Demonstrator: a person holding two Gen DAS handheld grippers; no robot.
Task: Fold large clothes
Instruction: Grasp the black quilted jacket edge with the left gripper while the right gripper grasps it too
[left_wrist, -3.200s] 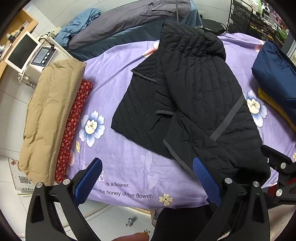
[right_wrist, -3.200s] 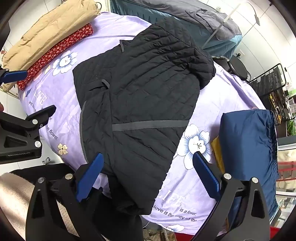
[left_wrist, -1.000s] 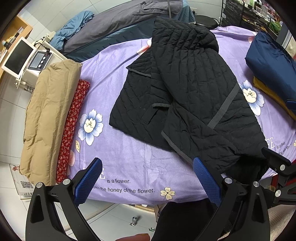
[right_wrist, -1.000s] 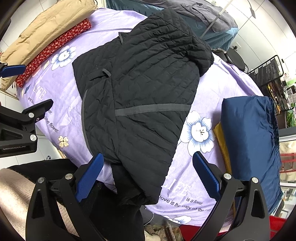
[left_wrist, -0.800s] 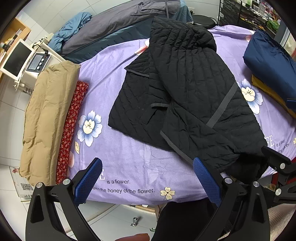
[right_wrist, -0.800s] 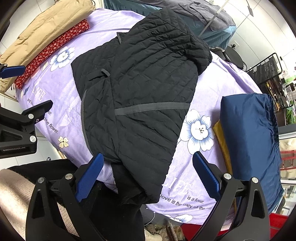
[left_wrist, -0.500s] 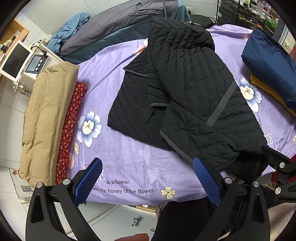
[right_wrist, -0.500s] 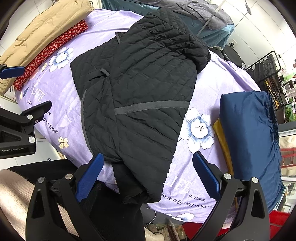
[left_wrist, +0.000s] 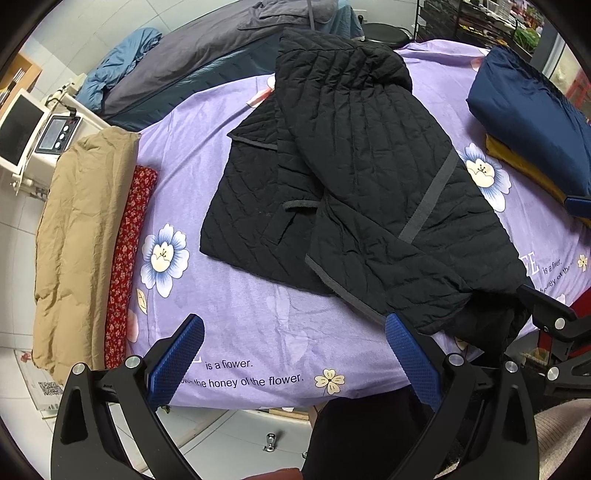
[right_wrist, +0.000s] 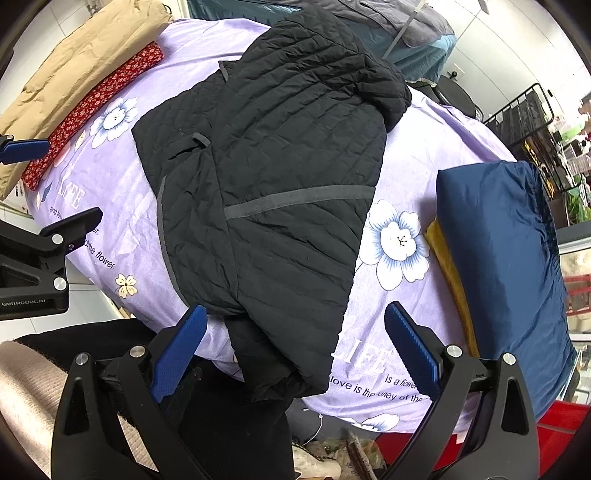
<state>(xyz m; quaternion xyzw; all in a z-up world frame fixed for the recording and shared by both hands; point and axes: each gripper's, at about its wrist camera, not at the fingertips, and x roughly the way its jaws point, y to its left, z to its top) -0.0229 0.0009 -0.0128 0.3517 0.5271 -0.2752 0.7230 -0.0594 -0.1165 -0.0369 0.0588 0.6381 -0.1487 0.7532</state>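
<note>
While both the left gripper (left_wrist: 293, 354) and right gripper (right_wrist: 295, 347) hang spread wide and empty off the bed's (left_wrist: 258, 325) near edge, the black quilted jacket (right_wrist: 280, 177) lies mid-bed, hem overhanging; pinch both hem corners evenly, then carry them toward the far collar.

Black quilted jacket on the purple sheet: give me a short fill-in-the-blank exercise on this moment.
1. The black quilted jacket lies on a ___ flowered sheet.
2. Both tongs, left and right, are ___.
3. The folded beige garment lies beside a ___ floral cloth.
4. The navy bundle rests on a ___ item.

Missing words: purple; open; red; yellow
</note>
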